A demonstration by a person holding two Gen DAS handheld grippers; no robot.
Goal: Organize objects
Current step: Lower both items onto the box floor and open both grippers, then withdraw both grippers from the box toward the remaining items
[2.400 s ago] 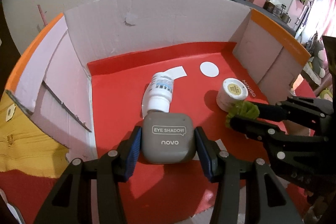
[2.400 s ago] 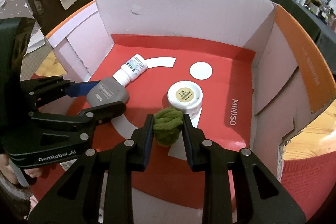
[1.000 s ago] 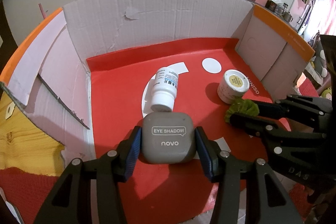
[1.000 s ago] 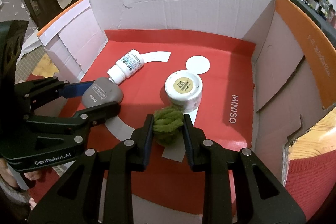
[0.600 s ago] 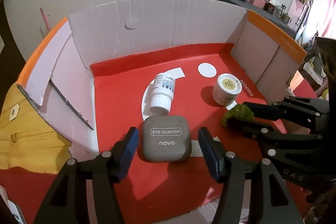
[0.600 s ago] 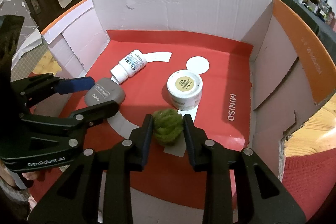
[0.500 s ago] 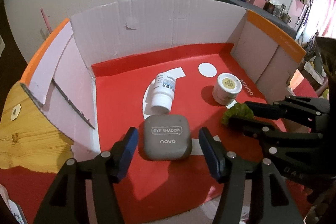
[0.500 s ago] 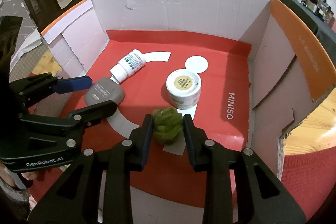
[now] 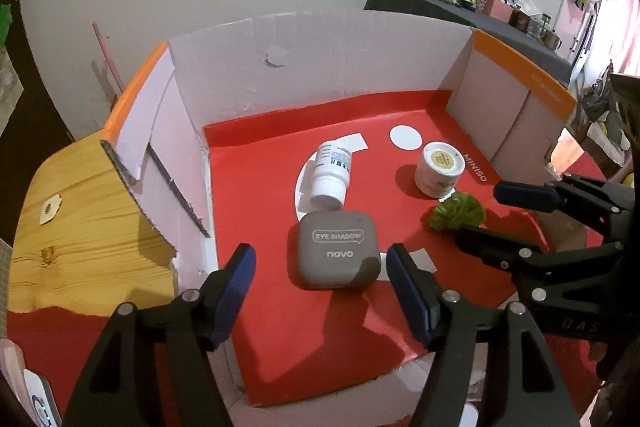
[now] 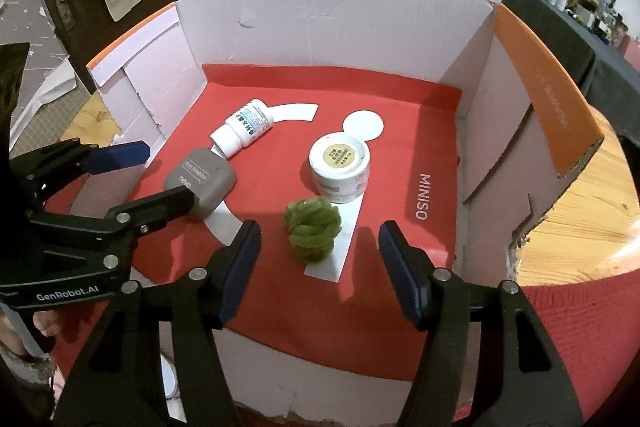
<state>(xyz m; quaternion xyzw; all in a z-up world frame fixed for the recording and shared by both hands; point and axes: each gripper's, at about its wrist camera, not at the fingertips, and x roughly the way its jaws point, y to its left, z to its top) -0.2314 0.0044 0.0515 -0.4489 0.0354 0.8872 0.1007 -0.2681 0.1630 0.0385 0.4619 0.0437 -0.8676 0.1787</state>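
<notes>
**Objects all in the box, both grippers let go**

Objects for this tidy-up lie on the red floor of the cardboard box [image 9: 320, 67], which stands on a wooden bench [image 9: 80, 227].

Furthest left, the left gripper [image 9: 320, 267] has just been opening; its blue pads stand clear on either side of the grey eye shadow case [image 9: 336, 251], which rests flat on the floor, touching neither pad. Just beyond the case lies the white pill bottle [image 9: 332, 171], on its side with its cap end touching or nearly touching the case's far edge. Further right stands the round white jar [image 10: 340, 163], upright, lid up. Just in front of it sits the green scrunchie [image 10: 312, 227], partly on a white printed patch. The right gripper [image 10: 316, 243] has also just been opening, and the scrunchie sits free between its spread pads.

Both placements look finished, so the likely next step is pulling the grippers back. The risks lie there. A left pad dragged sideways could nudge the case into the bottle, and a bottle on its side may well roll. The scrunchie is soft and fuzzy; a right pad brushing it could snag the fabric and lift or drag it toward the open front edge. The two grippers also sit near each other and could knock together.
</notes>
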